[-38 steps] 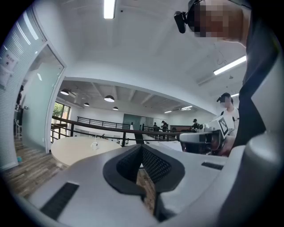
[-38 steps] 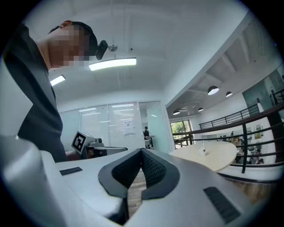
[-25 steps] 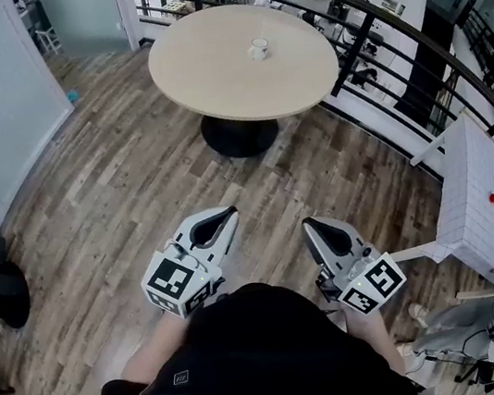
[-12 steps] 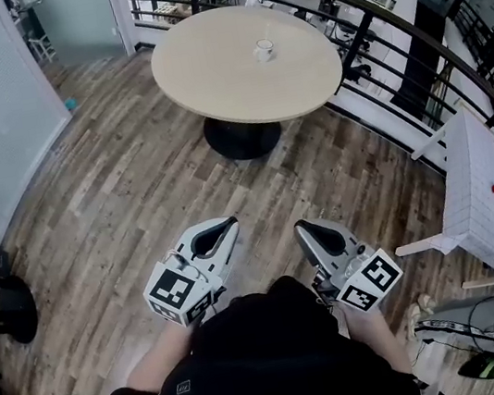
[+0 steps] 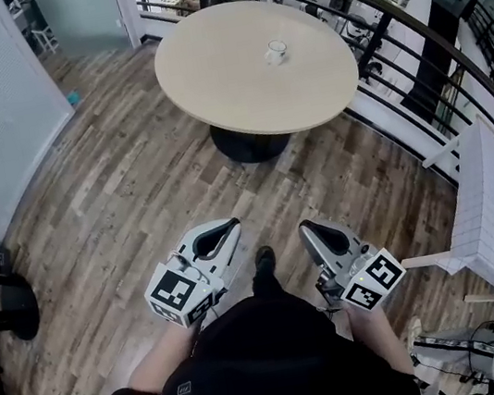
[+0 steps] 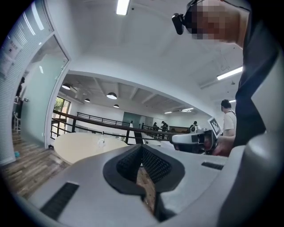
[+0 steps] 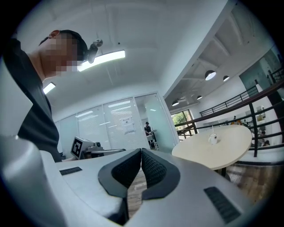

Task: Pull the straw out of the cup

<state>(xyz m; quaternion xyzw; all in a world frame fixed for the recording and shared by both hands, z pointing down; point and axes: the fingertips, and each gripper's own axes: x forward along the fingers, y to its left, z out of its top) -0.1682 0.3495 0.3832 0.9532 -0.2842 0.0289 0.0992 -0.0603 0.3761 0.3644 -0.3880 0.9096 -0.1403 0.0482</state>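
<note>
Looking tiny on the table, cup and straw barely separate.

In the head view the round table and its cup have shifted slightly right, and what seems a shoe now shows at lower centre.

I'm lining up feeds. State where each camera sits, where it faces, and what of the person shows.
Head view: on the head, steeply down at floor and round table; torso, left gripper, right gripper show.
Left gripper view: on that gripper, along its shut jaws toward the table; shirt at right.
Right gripper view: likewise on its gripper; shirt at left.
Shared: all three show table and cup.
</note>
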